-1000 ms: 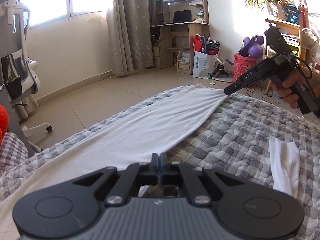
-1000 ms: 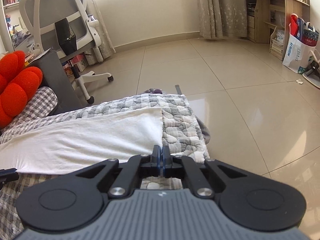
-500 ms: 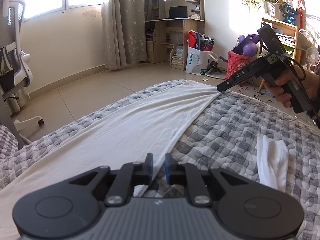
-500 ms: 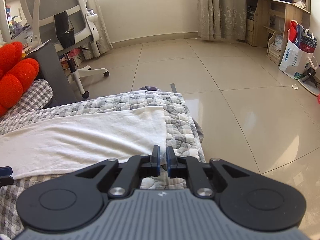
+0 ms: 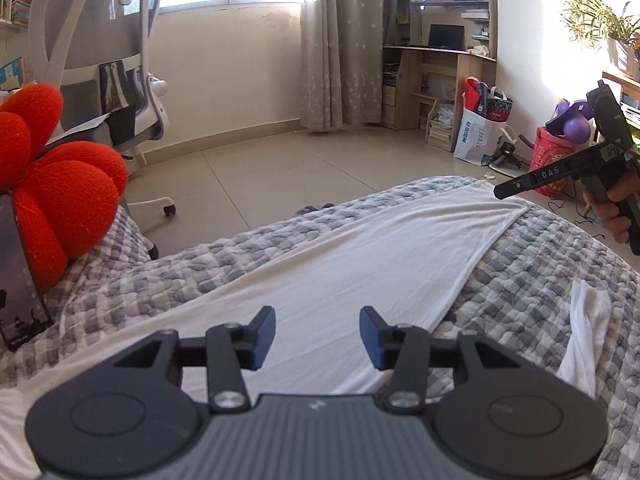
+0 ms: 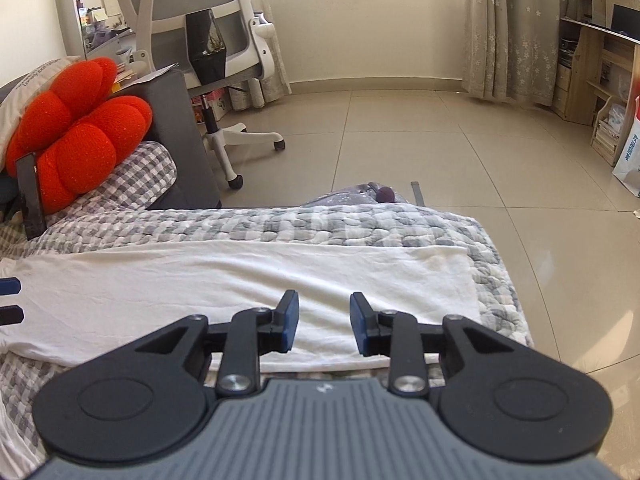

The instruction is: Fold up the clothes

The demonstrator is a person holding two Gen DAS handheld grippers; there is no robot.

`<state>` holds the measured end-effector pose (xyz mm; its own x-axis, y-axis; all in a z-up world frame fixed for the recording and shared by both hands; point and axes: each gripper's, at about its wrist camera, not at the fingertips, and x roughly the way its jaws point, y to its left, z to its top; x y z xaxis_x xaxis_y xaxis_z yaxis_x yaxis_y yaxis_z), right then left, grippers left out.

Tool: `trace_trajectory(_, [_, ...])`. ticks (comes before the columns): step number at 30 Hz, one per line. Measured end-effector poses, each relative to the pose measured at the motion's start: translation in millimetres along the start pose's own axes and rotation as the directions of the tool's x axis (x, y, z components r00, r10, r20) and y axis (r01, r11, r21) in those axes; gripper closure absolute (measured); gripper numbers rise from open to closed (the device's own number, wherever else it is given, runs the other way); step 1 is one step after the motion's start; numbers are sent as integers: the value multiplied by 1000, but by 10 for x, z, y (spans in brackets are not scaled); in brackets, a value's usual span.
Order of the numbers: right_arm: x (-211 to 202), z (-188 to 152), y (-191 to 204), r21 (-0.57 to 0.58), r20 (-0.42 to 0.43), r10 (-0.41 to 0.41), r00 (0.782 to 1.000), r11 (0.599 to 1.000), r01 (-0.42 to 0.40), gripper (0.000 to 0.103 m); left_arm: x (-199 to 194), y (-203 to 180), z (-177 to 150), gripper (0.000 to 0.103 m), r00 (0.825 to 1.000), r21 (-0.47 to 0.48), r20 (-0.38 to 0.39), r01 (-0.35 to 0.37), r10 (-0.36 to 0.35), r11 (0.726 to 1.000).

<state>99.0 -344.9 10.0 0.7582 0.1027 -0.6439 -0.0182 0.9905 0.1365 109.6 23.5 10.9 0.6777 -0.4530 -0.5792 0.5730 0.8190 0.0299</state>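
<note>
Because it lies limp and flat along the far edge of the bed (image 6: 400, 224), the white garment (image 5: 360, 264) looks light, thin and soft; it should drape and wrinkle rather than hold a shape, and it may slide a little on the quilt (image 5: 540, 272) when pulled. My guess is that the corners and the long near edge are the places to pinch, one corner to each gripper, so the cloth lifts evenly instead of bunching.

Under it, the grey checked quilt is puffy and uneven, which gives a yielding surface for pressing a crease. Beyond the bed is a tiled floor (image 6: 440, 152), a white office chair (image 6: 208, 28), curtains (image 5: 340, 52) and a wooden desk (image 5: 440, 60). A red cushion (image 6: 76, 128) sits at the bed's head end, and a smaller piece of white cloth (image 5: 588, 328) lies on the quilt apart from the garment.

Both grippers hang over the garment's near edge with jaws opening and nothing between them: the left gripper (image 5: 317, 336) and the right gripper (image 6: 324, 320).
</note>
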Motion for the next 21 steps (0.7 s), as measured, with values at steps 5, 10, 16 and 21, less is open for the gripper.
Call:
trace_trajectory(5, [-42, -81, 213, -29, -24, 35, 999, 999, -36, 71, -250, 234, -135, 54, 999, -60, -3, -43, 43, 997])
trace_trajectory(10, [-219, -244, 405, -52, -51, 53, 997, 997, -55, 70, -516, 295, -302, 53, 999, -106, -20, -47, 46, 993])
trace_trajectory(16, [-508, -487, 524, -69, -68, 64, 996, 995, -69, 69, -797, 124, -546, 51, 1000, -101, -20, -20, 18, 995])
trace_trajectory(21, [-724, -719, 531, -70, -82, 62, 995, 995, -68, 68, -930, -99, -694, 50, 999, -91, -25, 36, -38, 995])
